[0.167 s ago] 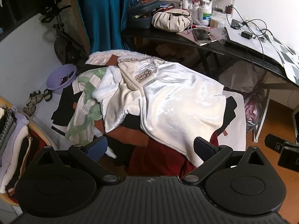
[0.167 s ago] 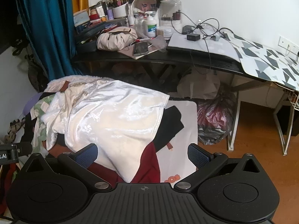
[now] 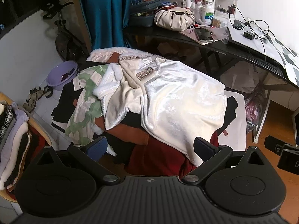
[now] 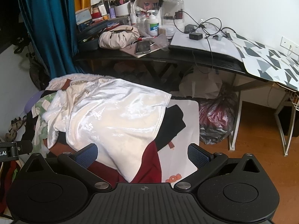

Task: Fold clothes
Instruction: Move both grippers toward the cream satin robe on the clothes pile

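Left gripper (image 3: 150, 147) jaws spread wide, nothing between them. Right gripper (image 4: 143, 154) likewise wide, empty. Just ahead of both: dark red garment (image 3: 157, 156), white velvety garment (image 3: 179, 102) draped over clothes pile (image 3: 87, 100). Beyond: cluttered black desk (image 4: 158, 56).

Just ahead of the black tool (image 3: 150, 147) with blue pads lies a shiny white garment (image 3: 179, 100) over dark red cloth (image 3: 157, 156); to its left a green-and-cream leaf-print piece (image 3: 84, 108); beyond, a teal curtain (image 3: 106, 13).
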A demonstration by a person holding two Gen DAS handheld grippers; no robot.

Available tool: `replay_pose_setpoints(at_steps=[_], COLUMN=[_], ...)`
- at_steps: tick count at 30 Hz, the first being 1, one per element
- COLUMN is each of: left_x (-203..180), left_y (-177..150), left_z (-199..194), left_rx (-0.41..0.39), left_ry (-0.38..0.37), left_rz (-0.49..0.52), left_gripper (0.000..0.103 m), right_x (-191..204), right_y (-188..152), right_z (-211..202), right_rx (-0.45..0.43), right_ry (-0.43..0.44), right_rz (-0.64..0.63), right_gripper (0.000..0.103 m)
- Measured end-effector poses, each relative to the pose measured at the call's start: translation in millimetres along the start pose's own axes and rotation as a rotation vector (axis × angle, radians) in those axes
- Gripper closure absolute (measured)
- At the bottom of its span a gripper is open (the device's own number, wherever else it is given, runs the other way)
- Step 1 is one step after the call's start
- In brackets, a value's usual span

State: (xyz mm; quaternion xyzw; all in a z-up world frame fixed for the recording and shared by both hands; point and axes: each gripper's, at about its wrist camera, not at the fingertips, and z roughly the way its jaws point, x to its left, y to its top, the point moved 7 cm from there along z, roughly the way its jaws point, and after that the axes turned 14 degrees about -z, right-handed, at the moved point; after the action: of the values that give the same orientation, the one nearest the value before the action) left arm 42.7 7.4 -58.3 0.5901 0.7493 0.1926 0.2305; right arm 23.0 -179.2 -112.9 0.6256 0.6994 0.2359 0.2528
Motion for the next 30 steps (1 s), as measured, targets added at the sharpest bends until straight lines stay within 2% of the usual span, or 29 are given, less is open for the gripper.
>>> replay_pose_setpoints(at_steps=[5,7,17,24,30], left_x=[-2,-6,-6,12,34], left_y=[-4,-2,-2,9,17], left_z=[3,3,11,8,5], left_rx=[-0.002,0.015,0.039,0.005,-0.036], left_ry=[0.025,0.042,0.054,0.054,0.083], left_rz=[0.001,-0.01,-0.035,-0.098,-0.148], left_gripper=[0.002,0.002,0.002,0.002,0.002], right_x=[5,-1,-8,-26,-35], right_y=[0,-1,-2,3,5], right_z=[4,8,17,33,60], right_rx=[0.013,0.02,0.025,-0.009,0.009], right_ry=[-0.007,0.033,0.055,0.04,0.029], right_rz=[-0.009,0.02,0.032,0.062,0.074], right_gripper=[0.001,0.001,0.001,0.001,0.001])
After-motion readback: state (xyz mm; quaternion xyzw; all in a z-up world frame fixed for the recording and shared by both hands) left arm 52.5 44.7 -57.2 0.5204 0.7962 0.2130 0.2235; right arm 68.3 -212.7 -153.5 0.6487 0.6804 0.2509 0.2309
